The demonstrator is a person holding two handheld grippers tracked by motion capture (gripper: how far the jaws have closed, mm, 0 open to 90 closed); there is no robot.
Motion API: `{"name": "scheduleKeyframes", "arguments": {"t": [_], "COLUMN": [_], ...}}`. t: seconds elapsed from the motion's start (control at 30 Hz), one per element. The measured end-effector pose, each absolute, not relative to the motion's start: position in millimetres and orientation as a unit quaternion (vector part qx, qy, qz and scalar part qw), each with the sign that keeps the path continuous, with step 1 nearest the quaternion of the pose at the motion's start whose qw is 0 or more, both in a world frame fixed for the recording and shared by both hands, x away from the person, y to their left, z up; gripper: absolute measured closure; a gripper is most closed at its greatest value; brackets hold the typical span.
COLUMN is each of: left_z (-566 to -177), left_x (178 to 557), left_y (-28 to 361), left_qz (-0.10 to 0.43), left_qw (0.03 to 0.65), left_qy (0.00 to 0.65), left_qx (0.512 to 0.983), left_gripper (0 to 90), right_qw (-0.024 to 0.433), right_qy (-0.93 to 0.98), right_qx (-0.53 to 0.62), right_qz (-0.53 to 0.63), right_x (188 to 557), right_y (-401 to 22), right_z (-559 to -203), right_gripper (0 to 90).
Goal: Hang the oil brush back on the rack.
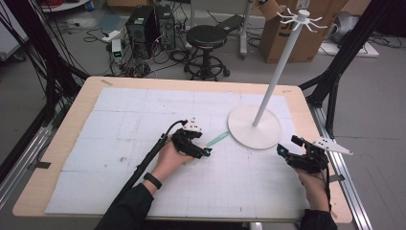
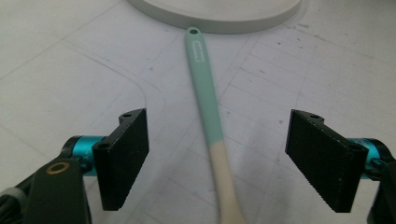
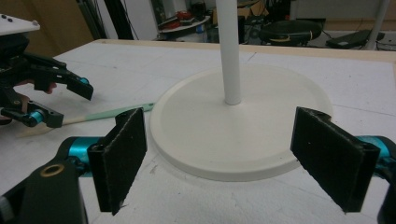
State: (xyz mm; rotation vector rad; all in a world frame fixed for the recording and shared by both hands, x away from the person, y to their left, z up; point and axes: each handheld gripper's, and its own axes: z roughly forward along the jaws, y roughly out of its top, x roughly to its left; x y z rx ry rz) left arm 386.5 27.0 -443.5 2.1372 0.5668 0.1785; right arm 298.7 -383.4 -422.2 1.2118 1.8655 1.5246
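The left claw (image 2: 217,158) is wide open and holds nothing. Between its jaws, not touched by either, a long thin spatula (image 2: 208,112) lies flat on the counter (image 1: 143,120). Its green tip with the hole sits just beside the white stand base (image 1: 254,127). It looks light, stiff and a bit slippery, so pinch the middle. The right claw (image 3: 219,158) is wide open and empty too.

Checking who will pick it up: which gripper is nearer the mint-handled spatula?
Left. The left gripper hovers open right over the spatula, its handle lying between the jaws, untouched. The right gripper sits open beyond the white stand base, well apart.
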Motion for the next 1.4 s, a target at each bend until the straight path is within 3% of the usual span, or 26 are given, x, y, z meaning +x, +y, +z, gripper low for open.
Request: {"name": "scheduleKeyframes", "arguments": {"t": [0.37,0.73,1.1,1.4], "left_z": [-448.3,-445.5,-445.0,-441.3], "left_x": [385.6,382.2,383.5,380.7], "left_y": [19.9,17.5,19.1,19.3], "left_qz": [0.081,0.113,0.111,0.126], "left_qw": [0.423,0.406,0.405,0.387], "left_qy": [0.233,0.238,0.252,0.263], "left_qx": [0.872,0.875,0.872,0.875], "left_gripper": [32.0,50.3,52.6,60.6], "right_qw": [0.222,0.220,0.219,0.219], "right_qy": [0.676,0.678,0.678,0.676], "right_qx": [0.436,0.436,0.436,0.437], "right_qz": [0.551,0.550,0.550,0.551], "right_x": [299.1,299.5,299.5,299.7], "right_y": [-383.3,-382.8,-383.4,-383.8], "right_z": [-422.6,-423.4,-423.3,-423.2], "right_gripper": [17.8,17.7,17.7,17.7]}}
